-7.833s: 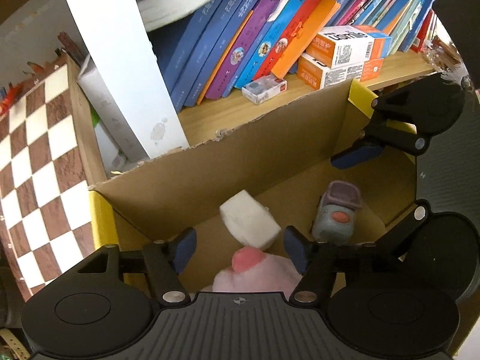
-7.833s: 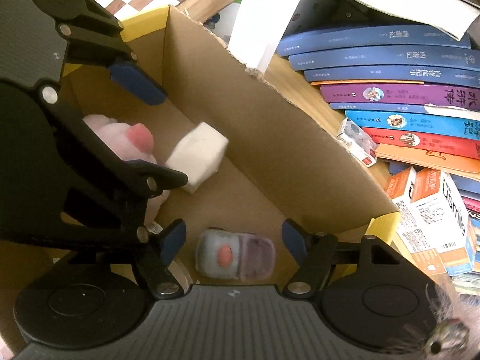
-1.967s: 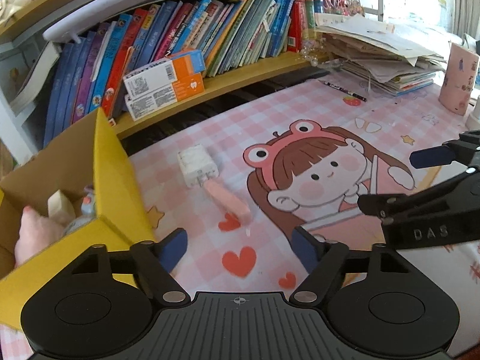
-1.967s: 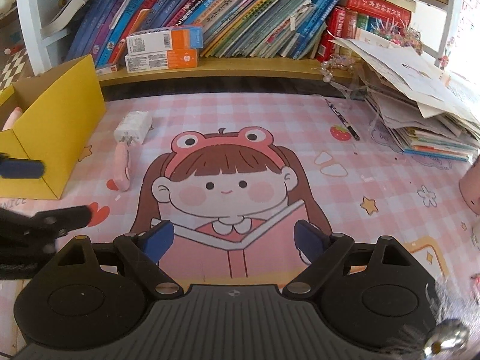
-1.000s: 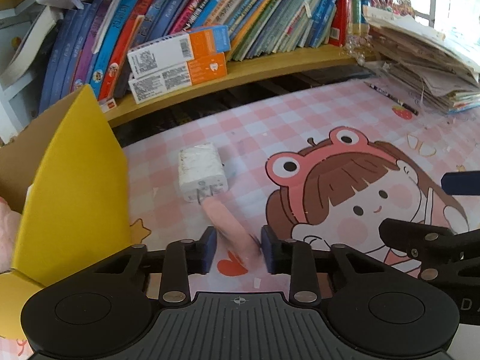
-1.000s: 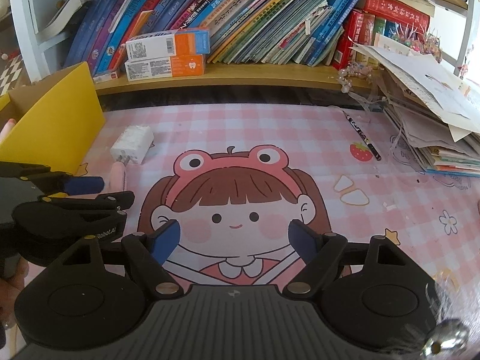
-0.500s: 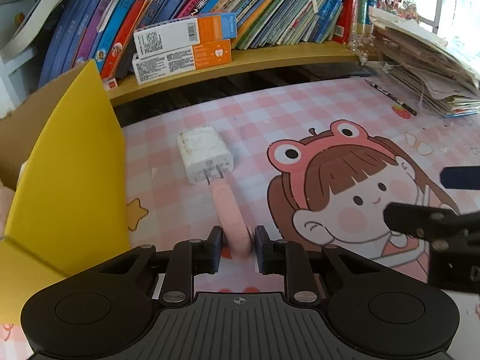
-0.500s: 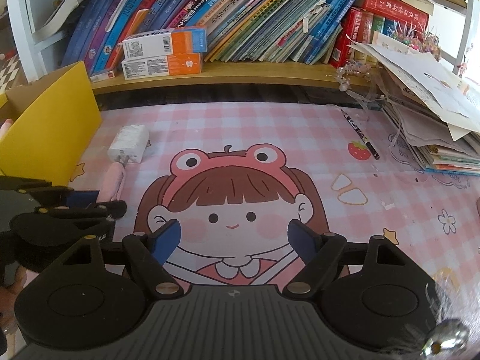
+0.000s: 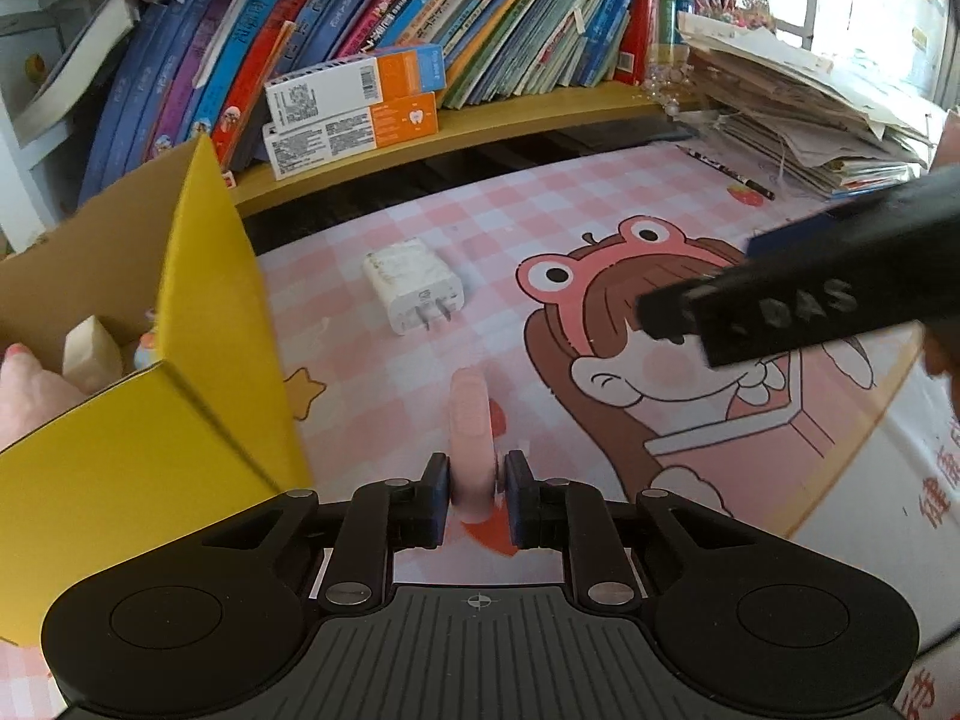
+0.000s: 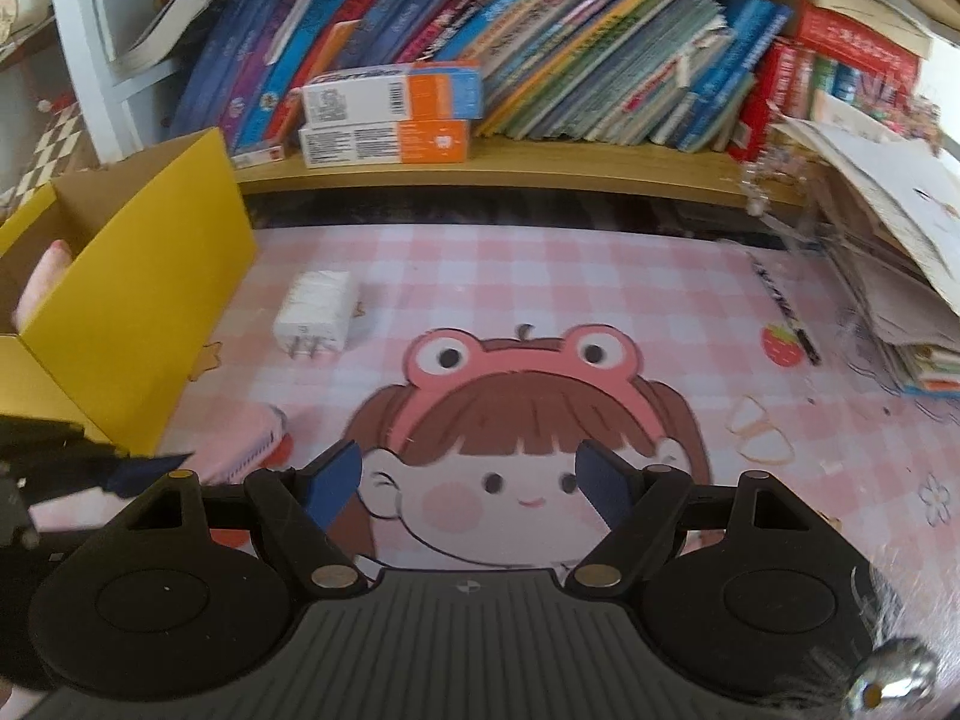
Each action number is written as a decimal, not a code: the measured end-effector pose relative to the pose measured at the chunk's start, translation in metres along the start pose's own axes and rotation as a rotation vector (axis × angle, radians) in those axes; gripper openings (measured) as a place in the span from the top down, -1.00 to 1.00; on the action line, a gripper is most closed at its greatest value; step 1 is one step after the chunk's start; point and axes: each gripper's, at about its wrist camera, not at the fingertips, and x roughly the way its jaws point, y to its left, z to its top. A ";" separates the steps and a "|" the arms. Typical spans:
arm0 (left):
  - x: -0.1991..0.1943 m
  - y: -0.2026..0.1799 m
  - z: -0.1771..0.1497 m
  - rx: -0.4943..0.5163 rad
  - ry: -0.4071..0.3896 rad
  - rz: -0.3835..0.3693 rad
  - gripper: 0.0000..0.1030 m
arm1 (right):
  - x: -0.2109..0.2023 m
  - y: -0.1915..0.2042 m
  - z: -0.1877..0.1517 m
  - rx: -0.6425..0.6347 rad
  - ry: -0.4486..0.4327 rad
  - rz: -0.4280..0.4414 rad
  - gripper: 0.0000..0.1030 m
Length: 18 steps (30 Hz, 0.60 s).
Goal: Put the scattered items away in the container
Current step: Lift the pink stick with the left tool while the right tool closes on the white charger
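Observation:
My left gripper point(image 9: 474, 489) is shut on a slim pink stick-shaped item point(image 9: 471, 420), which juts forward from between the pads, just above the pink checked mat. The same pink item point(image 10: 240, 429) shows blurred at the lower left of the right wrist view. A white charger plug point(image 9: 414, 285) point(image 10: 315, 309) lies on the mat beyond it. The yellow cardboard box point(image 9: 198, 324) point(image 10: 150, 294) stands at the left and holds a pink plush toy point(image 9: 30, 390) and a pale block point(image 9: 90, 354). My right gripper point(image 10: 468, 480) is open and empty over the cartoon girl print.
A wooden shelf point(image 9: 480, 120) packed with books and two orange-white cartons point(image 9: 354, 102) runs along the back. A messy stack of papers point(image 9: 810, 102) sits at the right. A black pen point(image 10: 783, 312) lies on the mat near it.
My left gripper closed on the pink item and lifted it slightly, swinging it straight ahead of the camera. The right gripper has come further into the left wrist view, over the cartoon print.

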 end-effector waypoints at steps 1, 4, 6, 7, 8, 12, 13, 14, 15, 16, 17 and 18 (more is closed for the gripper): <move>-0.003 0.001 -0.001 0.000 -0.005 0.002 0.66 | 0.002 0.002 0.003 -0.006 0.004 0.009 -0.52; -0.010 0.005 -0.006 -0.002 -0.014 0.007 0.66 | 0.011 0.009 0.011 -0.025 0.016 0.033 -0.52; -0.013 0.007 -0.008 -0.009 -0.015 0.005 0.66 | 0.017 0.014 0.016 -0.042 0.020 0.043 -0.51; -0.013 0.008 -0.009 -0.013 -0.016 0.004 0.66 | 0.020 0.017 0.020 -0.053 0.022 0.047 -0.51; -0.014 0.008 -0.011 -0.017 -0.017 0.002 0.66 | 0.023 0.020 0.023 -0.064 0.023 0.052 -0.50; -0.015 0.010 -0.012 -0.024 -0.030 0.001 0.66 | 0.037 0.033 0.035 -0.116 0.024 0.075 -0.44; -0.016 0.011 -0.012 -0.026 -0.033 0.000 0.66 | 0.040 0.036 0.038 -0.127 0.025 0.080 -0.43; -0.016 0.011 -0.012 -0.030 -0.035 -0.002 0.66 | 0.044 0.039 0.041 -0.139 0.028 0.084 -0.43; -0.015 0.012 -0.012 -0.035 -0.036 -0.003 0.66 | 0.048 0.042 0.044 -0.150 0.030 0.089 -0.42; -0.015 0.013 -0.012 -0.042 -0.036 -0.004 0.66 | 0.051 0.044 0.045 -0.159 0.033 0.091 -0.42; -0.014 0.014 -0.013 -0.048 -0.035 -0.006 0.66 | 0.054 0.046 0.047 -0.169 0.036 0.095 -0.42; -0.013 0.015 -0.013 -0.054 -0.034 -0.007 0.66 | 0.057 0.049 0.049 -0.179 0.039 0.098 -0.42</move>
